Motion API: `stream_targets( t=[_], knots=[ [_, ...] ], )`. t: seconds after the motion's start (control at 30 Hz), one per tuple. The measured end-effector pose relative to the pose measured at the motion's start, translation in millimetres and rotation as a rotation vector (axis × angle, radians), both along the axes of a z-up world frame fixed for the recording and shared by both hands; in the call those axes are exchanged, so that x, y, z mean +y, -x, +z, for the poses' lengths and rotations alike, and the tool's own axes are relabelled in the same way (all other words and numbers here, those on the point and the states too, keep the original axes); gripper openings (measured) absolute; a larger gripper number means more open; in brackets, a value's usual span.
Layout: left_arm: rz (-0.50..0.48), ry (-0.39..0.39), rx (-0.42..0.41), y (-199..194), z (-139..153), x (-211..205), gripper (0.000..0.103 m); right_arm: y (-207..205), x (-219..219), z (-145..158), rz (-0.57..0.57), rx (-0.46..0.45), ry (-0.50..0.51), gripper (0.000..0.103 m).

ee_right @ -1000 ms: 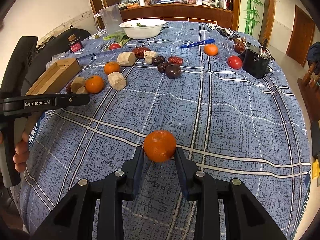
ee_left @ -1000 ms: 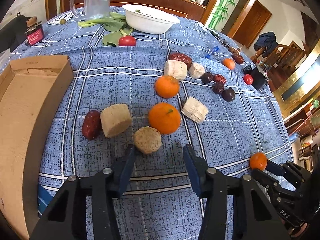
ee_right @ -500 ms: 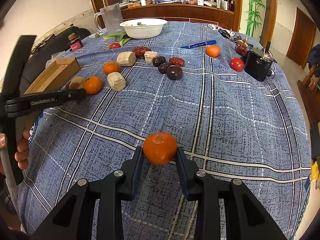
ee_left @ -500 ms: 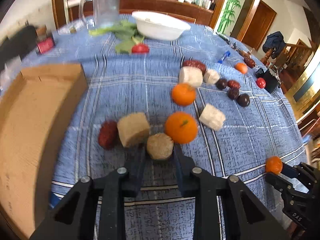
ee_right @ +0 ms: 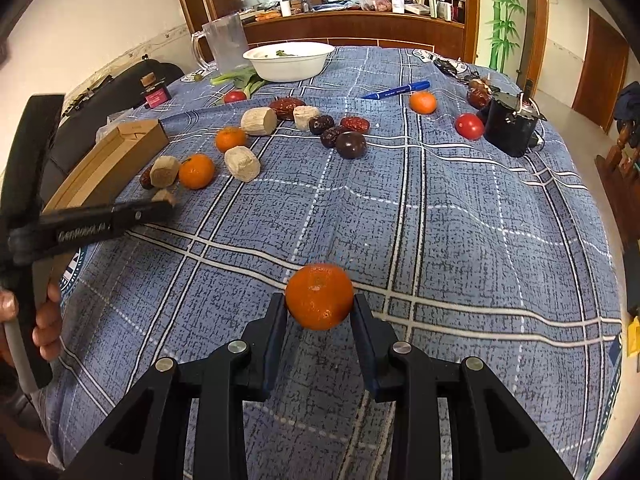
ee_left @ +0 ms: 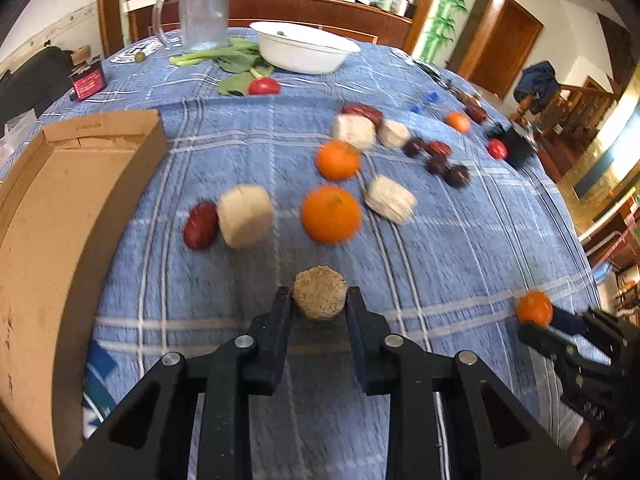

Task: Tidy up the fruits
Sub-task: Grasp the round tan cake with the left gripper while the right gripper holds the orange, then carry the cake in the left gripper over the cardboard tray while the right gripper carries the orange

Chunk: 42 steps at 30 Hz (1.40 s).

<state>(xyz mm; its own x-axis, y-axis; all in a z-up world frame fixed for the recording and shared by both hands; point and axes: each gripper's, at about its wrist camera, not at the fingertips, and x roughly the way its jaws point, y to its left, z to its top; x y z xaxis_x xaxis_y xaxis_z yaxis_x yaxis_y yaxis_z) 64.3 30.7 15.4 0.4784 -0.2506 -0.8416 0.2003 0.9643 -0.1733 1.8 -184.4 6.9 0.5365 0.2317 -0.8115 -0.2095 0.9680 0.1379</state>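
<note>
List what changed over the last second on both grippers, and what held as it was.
The left gripper closed its open fingers on the round brown cake and drew it back, away from the big orange and the pale block. The right gripper stayed shut on its small orange; the cardboard box did not move.

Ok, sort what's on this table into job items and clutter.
Job: held orange in right tool; brown chunk in left tool; loose oranges; red dates; cardboard box.

Clutter: jug, white bowl, greens, blue pen, black pot.
</note>
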Motion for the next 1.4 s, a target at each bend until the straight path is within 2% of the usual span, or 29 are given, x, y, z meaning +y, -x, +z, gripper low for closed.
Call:
stream_targets(
  t=[0.3, 0.7, 1.0, 1.4],
  knots=[
    [-0.056, 0.023, -0.003, 45, 8, -13, 0.026, 18, -2, 2, -0.003, 0.010, -0.005, 0.035],
    [-0.021, 0.001, -0.031, 76, 21, -9, 0.026, 32, 5, 6, 0.032, 0.015, -0.035, 0.035],
    [-0.010, 0.055, -0.064, 79, 39, 26, 0.026, 28, 37, 20, 0.040, -0.006, -0.014, 0.035],
    [0.077, 0.094, -0.099, 79, 53, 109, 0.026, 15, 114, 36, 0.103, -0.032, -0.013, 0.035]
  ],
)
